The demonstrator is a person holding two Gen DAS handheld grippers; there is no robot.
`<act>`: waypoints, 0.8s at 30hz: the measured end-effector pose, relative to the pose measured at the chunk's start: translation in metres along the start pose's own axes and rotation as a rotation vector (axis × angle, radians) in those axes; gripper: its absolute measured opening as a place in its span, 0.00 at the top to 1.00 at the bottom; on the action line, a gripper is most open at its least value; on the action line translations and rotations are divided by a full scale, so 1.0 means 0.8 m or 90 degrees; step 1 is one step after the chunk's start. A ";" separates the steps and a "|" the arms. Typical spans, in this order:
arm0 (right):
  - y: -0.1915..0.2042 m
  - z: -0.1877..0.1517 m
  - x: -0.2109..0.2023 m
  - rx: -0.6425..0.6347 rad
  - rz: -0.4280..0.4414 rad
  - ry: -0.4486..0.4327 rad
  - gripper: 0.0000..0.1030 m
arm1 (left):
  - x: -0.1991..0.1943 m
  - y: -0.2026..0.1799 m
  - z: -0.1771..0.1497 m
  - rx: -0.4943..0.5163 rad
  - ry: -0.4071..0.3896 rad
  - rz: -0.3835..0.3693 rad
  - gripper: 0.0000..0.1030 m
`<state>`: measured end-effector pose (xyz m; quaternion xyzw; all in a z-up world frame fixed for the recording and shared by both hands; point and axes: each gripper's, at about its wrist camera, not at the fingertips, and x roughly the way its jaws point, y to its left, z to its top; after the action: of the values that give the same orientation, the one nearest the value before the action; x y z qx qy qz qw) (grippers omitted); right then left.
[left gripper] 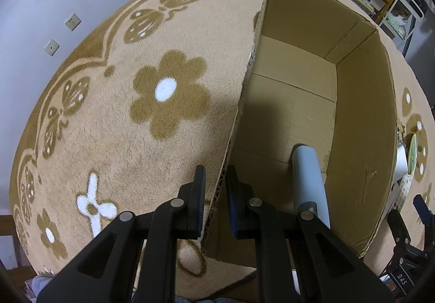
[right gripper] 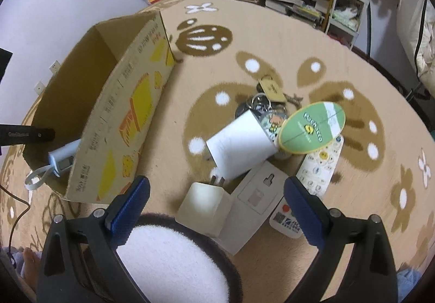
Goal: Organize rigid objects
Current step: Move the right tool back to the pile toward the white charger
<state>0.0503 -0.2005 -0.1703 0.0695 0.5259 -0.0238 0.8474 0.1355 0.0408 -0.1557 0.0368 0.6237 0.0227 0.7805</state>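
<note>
The left claw (left gripper: pixel 214 199) clamps the near wall of an open cardboard box (left gripper: pixel 361 123); just beyond its right finger, a pale blue cylinder (left gripper: pixel 310 178) lies inside.

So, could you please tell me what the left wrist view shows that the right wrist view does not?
Only the left wrist view shows the left gripper shut on the cardboard box wall, and the box's bare floor. Only the right wrist view shows the open right gripper above the white charger, plus the remote and keys. Both show the box and the blue device inside it.
</note>
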 end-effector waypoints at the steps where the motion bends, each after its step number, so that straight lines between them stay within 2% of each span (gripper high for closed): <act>1: -0.001 -0.001 0.002 0.004 0.000 0.003 0.00 | 0.000 -0.001 0.000 0.002 0.000 0.002 0.87; 7: -0.001 -0.008 0.020 0.016 -0.003 0.022 0.00 | 0.000 -0.003 0.000 0.006 -0.001 0.006 0.87; 14: 0.020 -0.020 0.040 -0.040 -0.031 0.031 0.00 | -0.001 -0.004 -0.001 0.006 -0.002 0.008 0.87; 18: 0.026 -0.025 0.044 -0.051 -0.095 0.015 0.00 | -0.001 -0.003 -0.001 0.010 -0.003 0.010 0.87; 24: 0.018 -0.032 0.056 -0.031 -0.070 0.044 0.00 | 0.000 -0.001 -0.001 0.003 -0.001 0.004 0.87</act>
<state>0.0493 -0.1808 -0.2201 0.0209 0.5583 -0.0552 0.8275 0.1346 0.0400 -0.1562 0.0406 0.6230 0.0239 0.7808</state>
